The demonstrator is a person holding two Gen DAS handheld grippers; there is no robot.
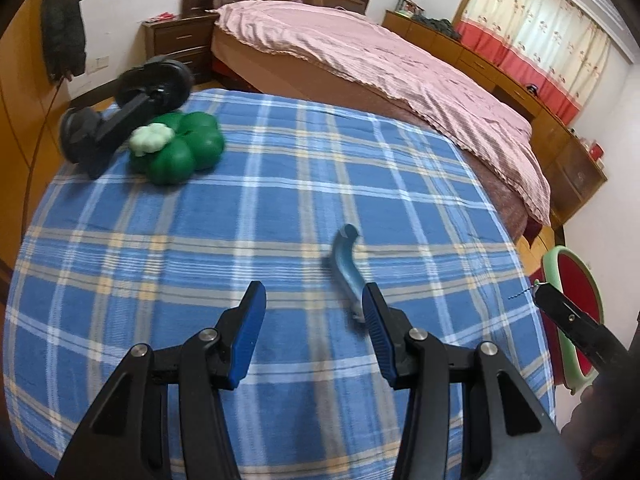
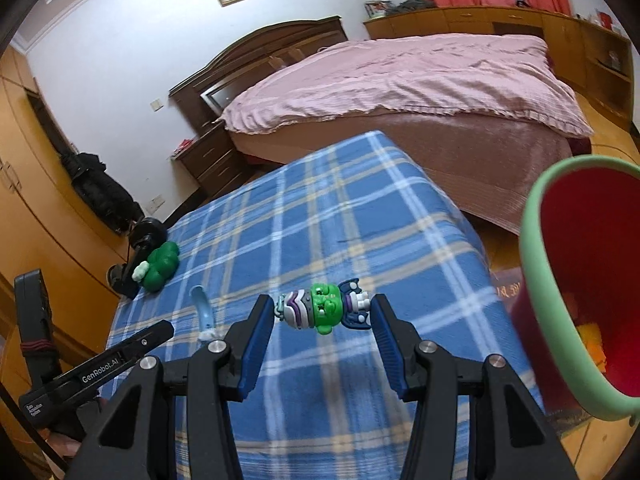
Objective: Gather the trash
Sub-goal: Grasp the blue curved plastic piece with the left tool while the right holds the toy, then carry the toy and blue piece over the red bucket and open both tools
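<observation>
Right now the right tool (image 2: 323, 312) is clamped on a small toy figure (image 2: 320, 307) — green head, purple and white striped body — held crosswise between its blue pads above the blue plaid tabletop (image 2: 360, 216). Just to its right stands a red bin with a pale green rim (image 2: 532, 280), its mouth tilted toward the camera; something yellow lies inside, too blurred to make out.

The left tool (image 1: 314, 304) hangs over the same plaid cloth with its jaws apart and nothing between them. A curved pale blue piece (image 1: 346, 264) lies flat on the cloth, its near end just behind the tool's right-hand pad; I cannot tell whether they touch.

At the far left corner of the tabletop sits a green clover-shaped toy (image 1: 180, 148) with a small pale clover on top, touching a black stand with round pads (image 1: 132, 108). Beyond the tabletop is a bed under a pink cover (image 1: 400, 68).
</observation>
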